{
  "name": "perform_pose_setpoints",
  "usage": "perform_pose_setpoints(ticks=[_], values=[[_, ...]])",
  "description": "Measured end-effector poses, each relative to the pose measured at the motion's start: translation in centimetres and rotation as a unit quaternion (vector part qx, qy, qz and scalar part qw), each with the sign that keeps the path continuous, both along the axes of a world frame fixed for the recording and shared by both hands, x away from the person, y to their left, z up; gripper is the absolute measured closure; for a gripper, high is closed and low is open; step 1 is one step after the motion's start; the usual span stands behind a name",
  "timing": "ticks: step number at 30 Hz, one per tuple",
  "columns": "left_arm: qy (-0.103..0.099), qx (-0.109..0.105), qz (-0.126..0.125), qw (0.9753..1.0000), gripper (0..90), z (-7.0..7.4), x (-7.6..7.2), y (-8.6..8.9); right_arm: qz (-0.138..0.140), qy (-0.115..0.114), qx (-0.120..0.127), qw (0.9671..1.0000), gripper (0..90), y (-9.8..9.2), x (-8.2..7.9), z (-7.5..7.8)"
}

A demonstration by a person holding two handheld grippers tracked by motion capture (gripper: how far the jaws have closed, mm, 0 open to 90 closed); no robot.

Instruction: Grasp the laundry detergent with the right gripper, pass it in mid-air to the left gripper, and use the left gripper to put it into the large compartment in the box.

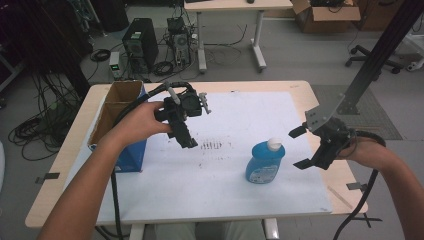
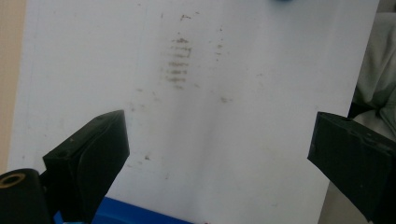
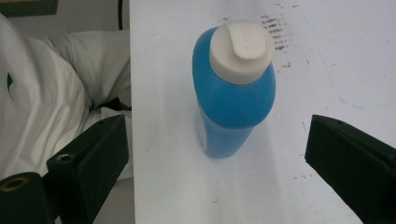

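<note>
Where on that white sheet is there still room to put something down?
The near strip between the blue bottle and the cardboard box is bare, as is the far right corner of the white sheet. It is crowded around the bottle, where the open right gripper hovers.

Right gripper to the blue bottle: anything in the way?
Nothing visible. The right gripper is open and apart from the upright blue bottle, with bare white mat between its jaws and the bottle. The cardboard box sits on the far side.

One blue bottle (image 1: 265, 162) (white cap), one cardboard box (image 1: 120, 107), two tongs.
</note>
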State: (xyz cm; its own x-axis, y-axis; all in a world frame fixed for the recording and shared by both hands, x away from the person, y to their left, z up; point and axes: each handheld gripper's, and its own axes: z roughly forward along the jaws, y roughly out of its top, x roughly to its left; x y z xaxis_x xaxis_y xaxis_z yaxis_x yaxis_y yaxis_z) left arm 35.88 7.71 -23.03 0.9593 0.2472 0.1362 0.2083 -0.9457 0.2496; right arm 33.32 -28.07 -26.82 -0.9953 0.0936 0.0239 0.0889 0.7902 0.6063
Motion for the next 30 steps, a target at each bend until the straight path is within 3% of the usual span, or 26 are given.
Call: perform_pose_setpoints(ticks=[9, 30], values=[[-0.002, 0.001, 0.002, 1.0, 5.5, -0.1, 0.1, -0.1, -0.008, 0.008, 0.027, 0.9996, 5.9, -0.7, 0.7, -1.7], [0.0, -0.001, 0.008, 1.0, 5.5, -0.6, 0.2, 0.0, -0.008, 0.024, 0.056, 0.9981, 6.0, -1.0, 1.5, -4.4]])
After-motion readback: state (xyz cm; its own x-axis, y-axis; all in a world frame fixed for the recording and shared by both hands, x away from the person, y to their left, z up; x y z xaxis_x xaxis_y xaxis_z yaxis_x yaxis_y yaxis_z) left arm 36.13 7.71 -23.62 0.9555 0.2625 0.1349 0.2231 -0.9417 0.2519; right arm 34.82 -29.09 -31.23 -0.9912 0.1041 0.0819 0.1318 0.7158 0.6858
